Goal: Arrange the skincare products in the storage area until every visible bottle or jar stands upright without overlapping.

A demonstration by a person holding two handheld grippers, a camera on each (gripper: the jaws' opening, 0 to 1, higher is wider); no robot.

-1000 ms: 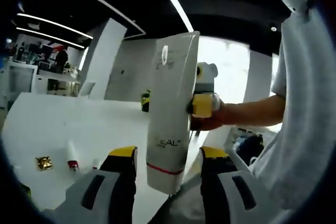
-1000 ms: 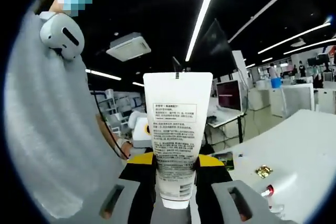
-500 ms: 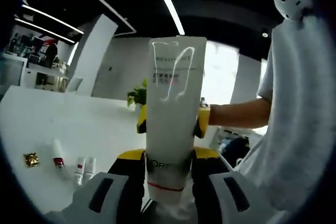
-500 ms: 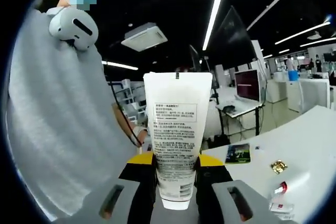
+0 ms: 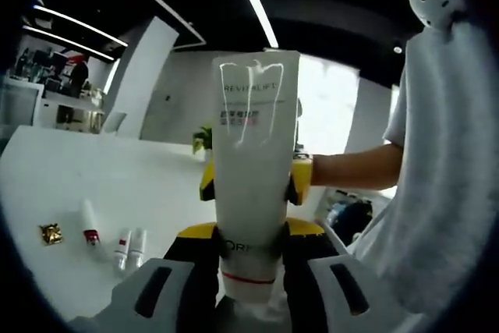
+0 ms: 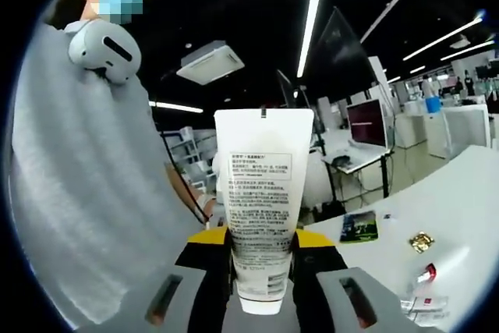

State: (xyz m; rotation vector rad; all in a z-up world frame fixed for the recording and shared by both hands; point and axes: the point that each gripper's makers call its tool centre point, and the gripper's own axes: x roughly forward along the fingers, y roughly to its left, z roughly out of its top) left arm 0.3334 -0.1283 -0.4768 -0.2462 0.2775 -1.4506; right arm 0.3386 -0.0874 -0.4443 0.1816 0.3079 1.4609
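A white skincare tube (image 5: 251, 177) with a red band near its lower end stands upright between both grippers, held in the air above a white table (image 5: 148, 185). My left gripper (image 5: 249, 243) is shut on its lower part. Behind the tube, the right gripper's yellow fingertips (image 5: 300, 178) pinch it from the far side. In the right gripper view the same tube (image 6: 263, 200) shows its printed back, and my right gripper (image 6: 260, 251) is shut on it near the bottom. Three small tubes (image 5: 122, 247) lie flat on the table.
A gold-wrapped item (image 5: 51, 233) lies left of the small tubes. In the right gripper view the gold item (image 6: 422, 242), a red-capped small tube (image 6: 427, 273) and a green card (image 6: 359, 226) lie on the table (image 6: 460, 216). The person's white sleeve (image 5: 444, 193) is close by.
A second ago my left gripper stood open beside the tilted tube, which the right gripper held. The tube has since come between the left jaws, and they have shut on it.
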